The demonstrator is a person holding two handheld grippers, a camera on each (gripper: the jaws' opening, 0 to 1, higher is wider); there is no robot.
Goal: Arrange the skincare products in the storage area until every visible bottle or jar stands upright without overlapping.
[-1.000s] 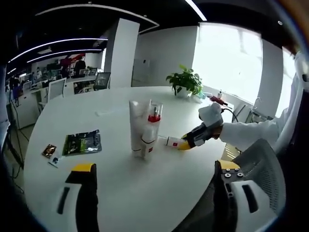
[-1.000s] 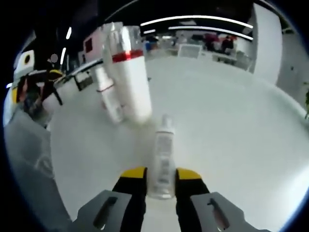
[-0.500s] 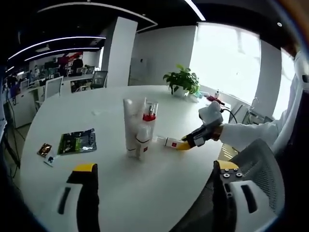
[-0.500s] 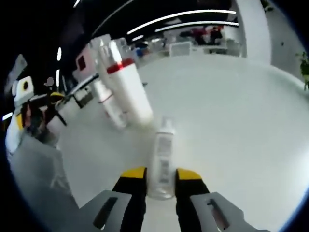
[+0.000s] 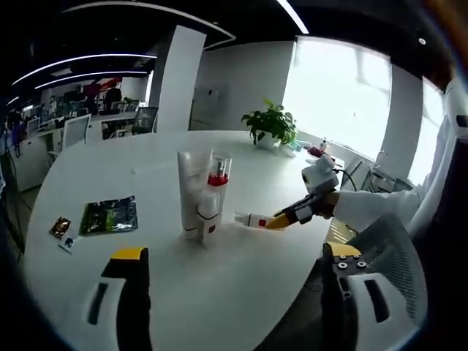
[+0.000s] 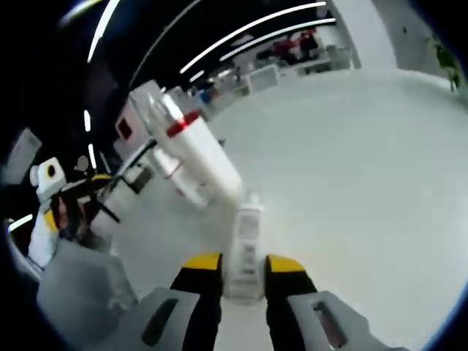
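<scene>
The right tool (image 6: 241,274) clamps a small white bottle (image 6: 244,247) lying sideways near the surface's (image 5: 241,285) right edge, presumably to stand it beside the upright tube (image 5: 191,191) and pump bottle (image 5: 213,197) mid-surface. The left tool (image 5: 230,292) hangs wide, empty.

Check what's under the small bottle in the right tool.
The small bottle lies sideways in the right tool, over bare white table. Nothing else under it. Whether it touches the table, I can't tell.

Open-plan office — desk rows (image 5: 80,128), swivel chairs (image 5: 146,117) (strip lights (image 5: 88,62) overhead)
</scene>
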